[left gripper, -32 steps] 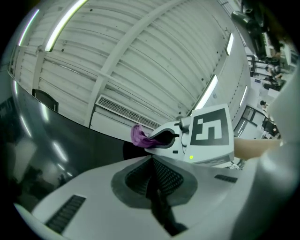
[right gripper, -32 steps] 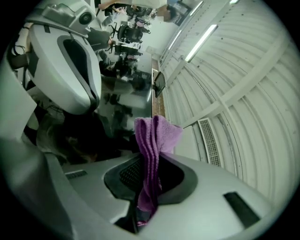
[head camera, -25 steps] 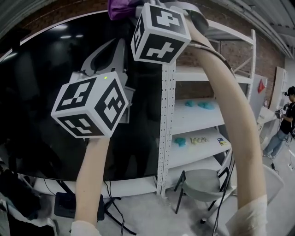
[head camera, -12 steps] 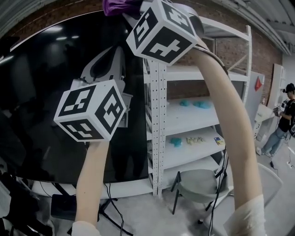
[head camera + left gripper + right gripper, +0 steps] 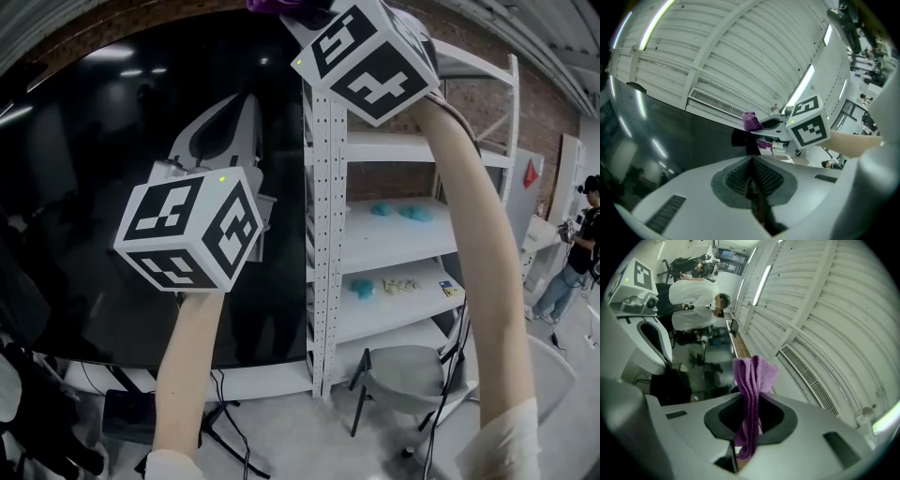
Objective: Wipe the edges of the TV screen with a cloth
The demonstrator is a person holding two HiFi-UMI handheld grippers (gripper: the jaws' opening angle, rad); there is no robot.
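A brick wall backs the room, and white metal shelving stands against it, carrying a few teal items. We see a grey chair on the floor below the shelves, and a person stands far off at the right edge. The large black TV screen fills the left side, its right edge just beside a perforated shelf post.

We hold the right gripper high, at the upper right corner of the screen. Its jaws are clamped on a purple cloth, which stands up from between the pads in a folded bunch and hangs down behind them. From the left gripper view, the cloth sits at the top border of the dark panel; we cannot tell whether it presses on the frame.

We hold the left gripper lower, in front of the screen's middle and well apart from the cloth. Its jaws are pressed together with nothing between them.
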